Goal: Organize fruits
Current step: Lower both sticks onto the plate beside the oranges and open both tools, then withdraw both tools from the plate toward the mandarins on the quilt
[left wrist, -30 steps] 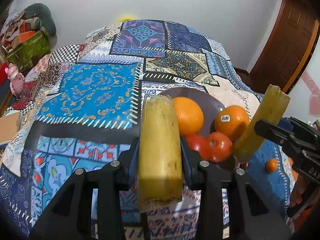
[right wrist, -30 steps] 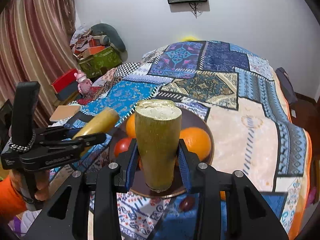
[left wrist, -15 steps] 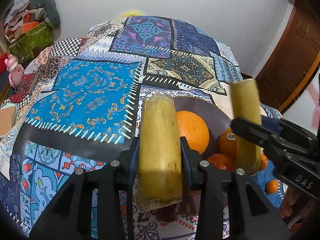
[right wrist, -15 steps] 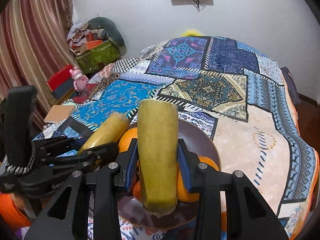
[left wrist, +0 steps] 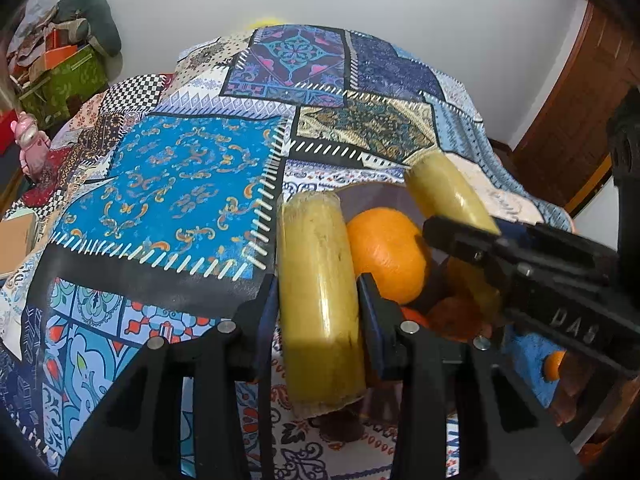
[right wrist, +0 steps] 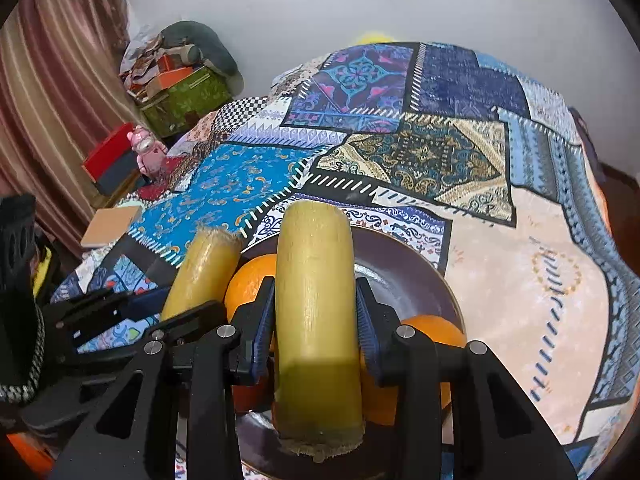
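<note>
My left gripper (left wrist: 318,292) is shut on a yellow-green sugarcane piece (left wrist: 320,300), held over the near left edge of a dark plate (left wrist: 380,196). My right gripper (right wrist: 316,304) is shut on a second sugarcane piece (right wrist: 316,312), held above the same plate (right wrist: 400,264). The plate holds oranges (left wrist: 386,252) (right wrist: 432,332) and red tomatoes, mostly hidden. The right gripper's cane (left wrist: 448,200) shows at the right of the left wrist view; the left gripper's cane (right wrist: 202,272) shows at the left of the right wrist view. The two canes are close, side by side.
The plate sits on a bed with a patchwork quilt (left wrist: 180,184). A small orange fruit (left wrist: 554,366) lies on the quilt at the right. A pink toy (right wrist: 146,148), boxes (right wrist: 184,96) and a curtain (right wrist: 48,100) stand beyond the bed's left side. A wooden door (left wrist: 576,112) is at the right.
Both grippers moved forward and lower over the plate, and closer together. The right gripper's cane now tilts over the oranges. Both canes stay gripped.
</note>
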{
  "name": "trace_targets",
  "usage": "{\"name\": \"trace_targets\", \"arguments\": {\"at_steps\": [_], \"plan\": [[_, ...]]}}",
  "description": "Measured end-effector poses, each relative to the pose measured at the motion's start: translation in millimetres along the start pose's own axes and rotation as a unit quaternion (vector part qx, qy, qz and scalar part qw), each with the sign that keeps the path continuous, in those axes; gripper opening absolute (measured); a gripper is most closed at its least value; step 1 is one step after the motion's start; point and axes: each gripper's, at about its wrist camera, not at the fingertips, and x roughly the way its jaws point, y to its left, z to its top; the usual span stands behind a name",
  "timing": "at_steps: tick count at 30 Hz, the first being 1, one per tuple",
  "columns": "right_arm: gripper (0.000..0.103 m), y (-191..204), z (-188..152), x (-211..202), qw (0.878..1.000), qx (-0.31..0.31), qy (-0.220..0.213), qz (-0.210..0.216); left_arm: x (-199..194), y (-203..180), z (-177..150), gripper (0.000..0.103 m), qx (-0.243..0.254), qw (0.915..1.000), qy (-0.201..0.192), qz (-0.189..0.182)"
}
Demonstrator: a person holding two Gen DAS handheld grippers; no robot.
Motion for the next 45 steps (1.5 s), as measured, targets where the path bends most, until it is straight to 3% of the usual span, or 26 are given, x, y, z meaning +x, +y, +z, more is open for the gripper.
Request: {"name": "trace_targets", "arguments": {"at_steps": [10,12,30,37,45], "plan": [[0.036,2.9,1.4,2.5,1.0,-0.003,0.003,-0.013,-1.7,5.3,1.5,0.04,-0.007,0.9999,0.002,-0.016],[0.037,-0.2,1.7,1.3,1.0,0.004,0.001,-0.014,-3.3,5.2,2.3,0.043,-0.007,0.9999,0.0,-0.015],[0.038,-9.6,-10.7,-35.1,1.0,-0.001,-0.026,-0.014,-39.1,-1.5,-3.3,0.048,0.017,0.9994,-0.023,-0.02],[0.038,-6.2,-23.9,-69.5,0.998,-0.021,-0.05,-0.013,-67.5,-2.6,-15.2,0.049,0.044,0.9983,-0.034,-0.016],[0.041,-9.1,-47.3,-98.6,0.998,-0.026,-0.06,-0.018,-85.5,3.8,-42.8,0.05,0.058,0.9981,-0.02,-0.009]]}}
